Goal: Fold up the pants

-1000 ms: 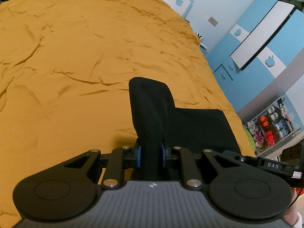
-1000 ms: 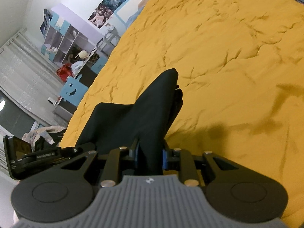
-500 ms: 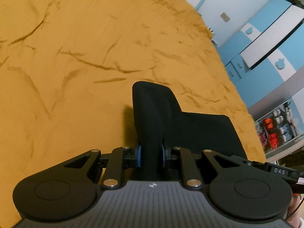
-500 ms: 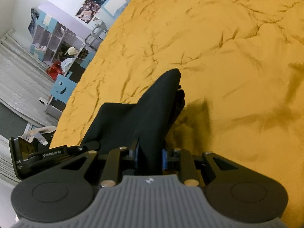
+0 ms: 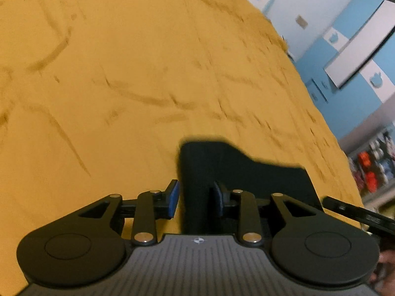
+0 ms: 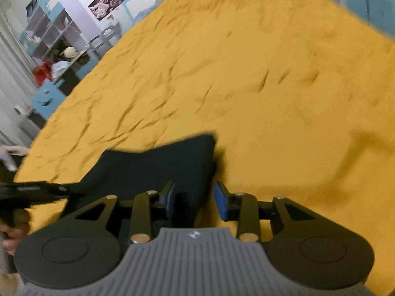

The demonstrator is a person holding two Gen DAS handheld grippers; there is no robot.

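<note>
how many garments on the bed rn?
1. Black pants folded on the orange bedspread, near its front edge, one corner between each gripper's jaws. Layers underneath may be hidden.

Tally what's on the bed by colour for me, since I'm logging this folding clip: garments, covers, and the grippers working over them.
Black: 1, the pants
Mustard yellow: 1, the bed cover
Black with blue pads: 2, the left gripper and the right gripper, both with jaws just opening and pads off the fabric still between them
Total: 4

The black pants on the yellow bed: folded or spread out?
Folded: the black pants lie as a compact, straight-edged block on the yellow bed, not spread with separate legs.
</note>
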